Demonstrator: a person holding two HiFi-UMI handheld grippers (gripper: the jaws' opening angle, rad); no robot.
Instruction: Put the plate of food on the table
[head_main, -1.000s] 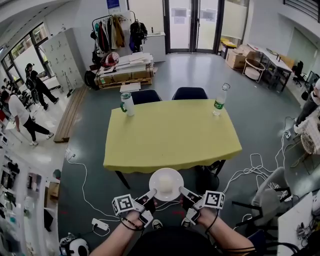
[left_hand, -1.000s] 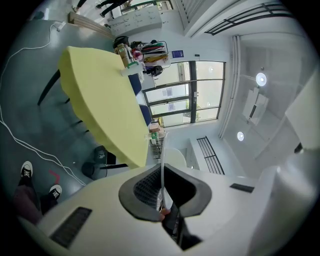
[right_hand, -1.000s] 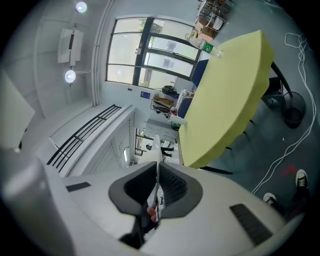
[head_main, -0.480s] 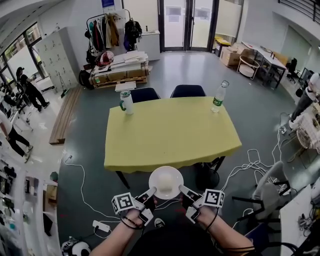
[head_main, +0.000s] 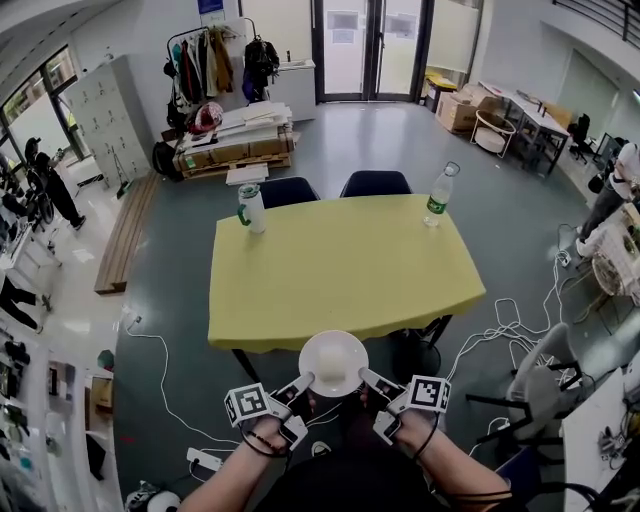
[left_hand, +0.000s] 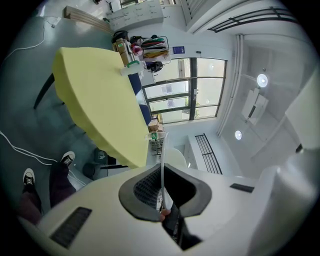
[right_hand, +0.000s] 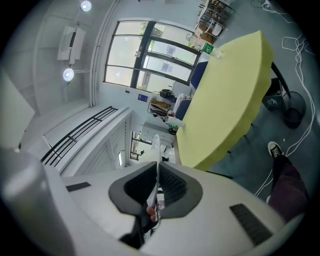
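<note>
Head view has the white plate (head_main: 333, 362) hanging in the air just short of the yellow table (head_main: 345, 265), right off the middle of the table's near edge. The left gripper (head_main: 300, 385) is pinched nearly shut on the plate's left rim and the right gripper (head_main: 369, 381) is clamped the same way on the right rim. Both gripper views show that thin rim edge-on, squeezed between the dark pads. So it's a two-sided hold, with the plate between the grippers and roughly level. There's a pale lump of food on it, can't say what it is.

What matters for the next bit: the table lies straight ahead of the plate, away from the person, with its long side running left to right across the path. Neither gripper is nearer the table than the other; they sit even off the near edge. My guess is both have to go forward together and then down.

The near half of the table is bare. The cup (head_main: 252, 207) is at the table's far left corner and the bottle (head_main: 440, 195) at its far right corner, both well clear of any landing spot. Main risk I see is tipping if one side leads.
</note>
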